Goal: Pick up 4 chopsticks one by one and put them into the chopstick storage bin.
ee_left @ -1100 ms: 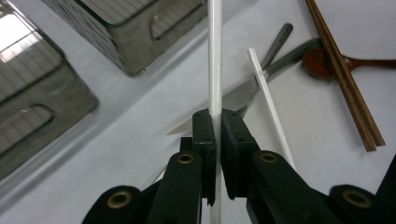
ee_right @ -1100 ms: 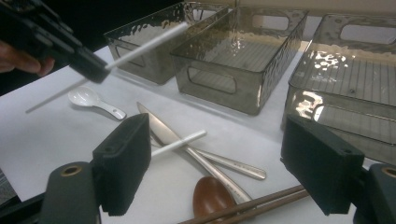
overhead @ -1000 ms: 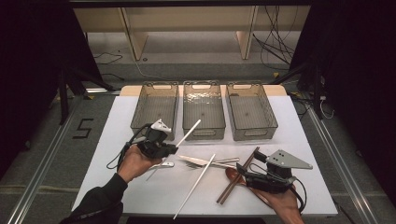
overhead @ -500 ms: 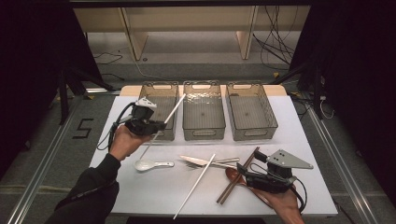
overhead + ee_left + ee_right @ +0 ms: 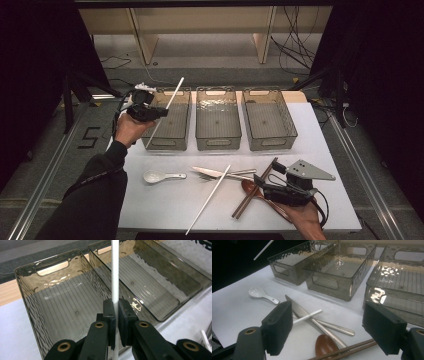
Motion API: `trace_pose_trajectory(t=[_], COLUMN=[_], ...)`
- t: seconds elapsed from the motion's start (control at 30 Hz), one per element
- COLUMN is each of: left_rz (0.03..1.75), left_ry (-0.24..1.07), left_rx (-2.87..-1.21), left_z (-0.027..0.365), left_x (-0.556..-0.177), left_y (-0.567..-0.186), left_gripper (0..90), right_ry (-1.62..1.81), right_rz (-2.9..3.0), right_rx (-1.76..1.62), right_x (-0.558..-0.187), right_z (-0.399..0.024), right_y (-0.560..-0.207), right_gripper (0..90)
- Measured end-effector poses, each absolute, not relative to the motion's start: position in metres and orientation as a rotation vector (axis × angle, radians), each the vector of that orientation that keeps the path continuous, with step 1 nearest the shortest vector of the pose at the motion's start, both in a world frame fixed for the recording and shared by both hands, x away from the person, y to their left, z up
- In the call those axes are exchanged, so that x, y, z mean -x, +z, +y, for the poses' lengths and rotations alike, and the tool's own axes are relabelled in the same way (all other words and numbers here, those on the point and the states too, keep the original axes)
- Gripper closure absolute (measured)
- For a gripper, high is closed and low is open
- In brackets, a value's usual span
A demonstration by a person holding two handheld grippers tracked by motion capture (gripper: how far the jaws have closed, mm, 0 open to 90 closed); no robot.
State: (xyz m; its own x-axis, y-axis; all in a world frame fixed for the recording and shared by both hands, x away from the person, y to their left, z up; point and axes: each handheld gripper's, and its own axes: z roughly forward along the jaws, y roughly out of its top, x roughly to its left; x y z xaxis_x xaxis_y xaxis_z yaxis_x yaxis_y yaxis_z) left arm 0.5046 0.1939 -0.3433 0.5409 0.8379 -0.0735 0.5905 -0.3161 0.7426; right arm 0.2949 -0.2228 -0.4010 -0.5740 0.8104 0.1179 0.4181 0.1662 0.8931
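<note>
My left gripper (image 5: 150, 113) is shut on a white chopstick (image 5: 172, 95), held tilted in the air over the left smoky plastic bin (image 5: 169, 144). In the left gripper view the pads (image 5: 109, 311) pinch the chopstick (image 5: 115, 272) above that bin's ribbed floor (image 5: 62, 307). My right gripper (image 5: 269, 179) rests low at the front right of the table, jaws wide open with nothing between them. Just ahead of it in the right gripper view lie brown chopsticks (image 5: 352, 348), a wooden spoon (image 5: 325, 346), a knife (image 5: 298, 308) and a second white chopstick (image 5: 308, 316).
The middle bin (image 5: 217, 141) and right bin (image 5: 270, 142) stand in a row with the left one on the white table (image 5: 165, 205). A white ceramic spoon (image 5: 161, 176) lies left of the cutlery pile, and the second white chopstick (image 5: 210, 197) reaches toward the front edge.
My left hand has lifted the white chopstick from the middle-left of the table and carried it back and left, over the left bin. The right hand has stayed put.
</note>
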Motion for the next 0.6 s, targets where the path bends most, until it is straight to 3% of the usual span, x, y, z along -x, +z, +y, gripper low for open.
trace_pose_trajectory(t=[0.6], left_rz=[1.215], left_ry=[0.532], left_rx=[-2.015], left_z=[0.199], left_x=[-0.555], left_y=[-0.354], left_gripper=[84.5], right_ry=[1.391], right_rz=[2.068], right_rx=[-1.174], right_x=[-0.297], right_z=[-0.224], right_y=[-0.402], right_gripper=[25.2])
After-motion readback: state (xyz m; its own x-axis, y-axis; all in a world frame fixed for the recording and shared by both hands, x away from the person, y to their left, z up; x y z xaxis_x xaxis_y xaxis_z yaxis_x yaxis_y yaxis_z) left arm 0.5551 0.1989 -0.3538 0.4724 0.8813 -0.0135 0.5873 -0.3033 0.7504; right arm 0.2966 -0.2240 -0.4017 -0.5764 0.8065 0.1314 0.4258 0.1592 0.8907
